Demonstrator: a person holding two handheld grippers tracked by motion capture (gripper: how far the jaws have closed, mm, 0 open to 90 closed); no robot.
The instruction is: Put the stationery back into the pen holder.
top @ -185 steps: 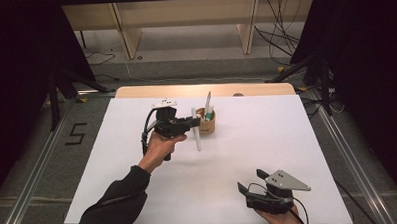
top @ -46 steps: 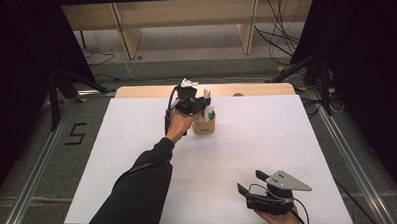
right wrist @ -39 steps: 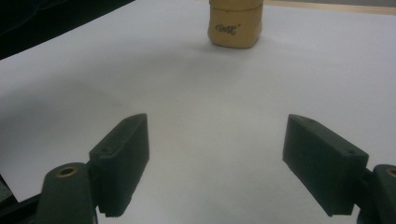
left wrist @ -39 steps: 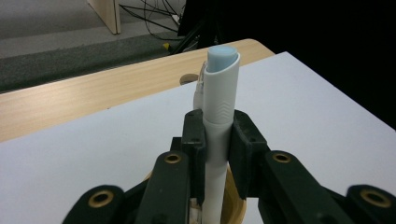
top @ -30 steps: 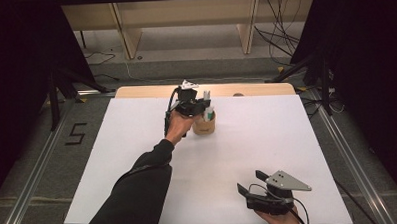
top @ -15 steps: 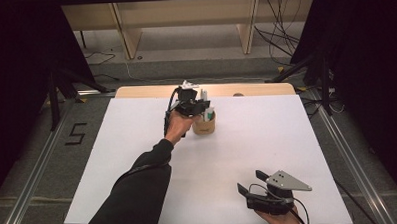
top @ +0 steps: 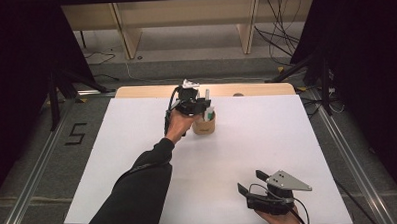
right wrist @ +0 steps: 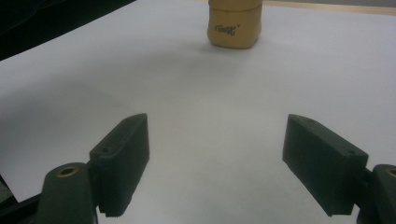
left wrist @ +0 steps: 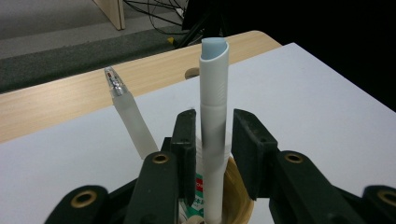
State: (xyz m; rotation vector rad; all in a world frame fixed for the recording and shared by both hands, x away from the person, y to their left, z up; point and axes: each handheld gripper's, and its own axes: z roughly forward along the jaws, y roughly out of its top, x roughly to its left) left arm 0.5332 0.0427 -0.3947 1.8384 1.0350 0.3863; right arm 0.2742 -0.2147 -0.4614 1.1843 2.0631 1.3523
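With the white marker [left wrist: 214, 126] upright in the tan cup [top: 205, 126], it stands between the left gripper [left wrist: 214, 140] jaws, just loosened; right gripper [right wrist: 217, 158] idles open, well apart.

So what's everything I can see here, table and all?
Table: one, white top with a wooden far edge, centre of the high view.
Holder cup: one, tan, far middle of the table.
Marker: one, white with a pale blue end, upright in the cup between the left jaws.
Pen: one, translucent white, leaning in the cup.
Left hand-held gripper: one, black, over the cup, jaws just opening, a gap beside the marker.
Right hand-held gripper: one, black, open, near table edge.
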